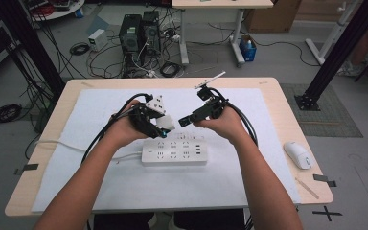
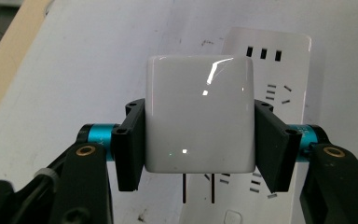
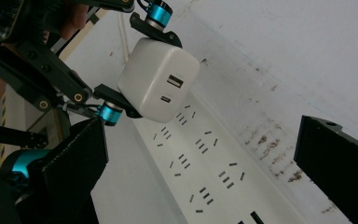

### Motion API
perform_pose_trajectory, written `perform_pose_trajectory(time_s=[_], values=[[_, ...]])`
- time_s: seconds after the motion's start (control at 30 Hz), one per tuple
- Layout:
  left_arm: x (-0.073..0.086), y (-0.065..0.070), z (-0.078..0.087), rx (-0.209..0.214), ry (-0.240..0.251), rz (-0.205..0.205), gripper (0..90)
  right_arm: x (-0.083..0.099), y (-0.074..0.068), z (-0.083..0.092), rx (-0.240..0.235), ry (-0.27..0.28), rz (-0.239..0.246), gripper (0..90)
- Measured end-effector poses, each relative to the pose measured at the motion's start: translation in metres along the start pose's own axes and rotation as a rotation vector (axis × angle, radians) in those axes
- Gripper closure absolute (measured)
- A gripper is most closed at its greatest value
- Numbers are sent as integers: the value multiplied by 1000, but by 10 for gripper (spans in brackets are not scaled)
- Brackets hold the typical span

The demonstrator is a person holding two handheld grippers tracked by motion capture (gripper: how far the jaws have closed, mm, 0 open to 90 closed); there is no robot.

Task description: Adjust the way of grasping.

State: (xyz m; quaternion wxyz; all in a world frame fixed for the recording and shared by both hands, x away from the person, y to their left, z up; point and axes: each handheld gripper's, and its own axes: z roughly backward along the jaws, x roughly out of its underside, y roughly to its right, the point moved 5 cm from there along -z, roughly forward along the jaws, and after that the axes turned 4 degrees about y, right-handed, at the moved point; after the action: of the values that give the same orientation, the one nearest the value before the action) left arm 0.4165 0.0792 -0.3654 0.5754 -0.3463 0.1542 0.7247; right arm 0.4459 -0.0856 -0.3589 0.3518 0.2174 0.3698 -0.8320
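Cluttered workshop floor, cables and computer towers (image 1: 139, 33) lying beyond the far edge; wooden table (image 1: 273, 93) standing in front, a white sheet (image 1: 100, 103) covering most of its top.

Item: white power strip (image 1: 174, 152), lying flat near the middle of the sheet, its cord running off to the left. Sockets are facing up and appear unoccupied.

Item: computer mouse (image 1: 298, 154), resting well apart at the right edge; not involved.

Item: left gripper (image 2: 199, 133), pinching a white charger block (image 2: 199, 114) by two opposite faces, the two prongs (image 2: 198, 188) pointing down and hanging just above the strip, not yet in any slot. In the right gripper view the block's ports are facing that camera.

Item: right gripper (image 3: 200, 154), jaws spread wide with nothing between them, hovering beside the charger.

Handling note, as a judgement: the step is seating the prongs. The block should be kept square, prongs lined over a two-slot pair, then pressed straight down; the free gripper could be steadying the strip against sliding.
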Motion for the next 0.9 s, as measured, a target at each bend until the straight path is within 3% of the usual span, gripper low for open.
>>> perform_pose_trajectory(time_s=[0.1, 0.4, 0.47, 0.9], values=[[-3, 3, -2, -5, 16, -2, 426, 1, -1, -5, -10, -3, -12, 41], [-6, 10, -4, -27, 24, -72, 426, -2, -1, -14, -78, 36, -77, 78], [-7, 10, -4, -25, 28, -73, 426, -1, -1, -15, -83, 36, -90, 135], [-11, 14, -5, -35, 59, -96, 426, 1, -2, -30, -159, 52, -188, 196]])
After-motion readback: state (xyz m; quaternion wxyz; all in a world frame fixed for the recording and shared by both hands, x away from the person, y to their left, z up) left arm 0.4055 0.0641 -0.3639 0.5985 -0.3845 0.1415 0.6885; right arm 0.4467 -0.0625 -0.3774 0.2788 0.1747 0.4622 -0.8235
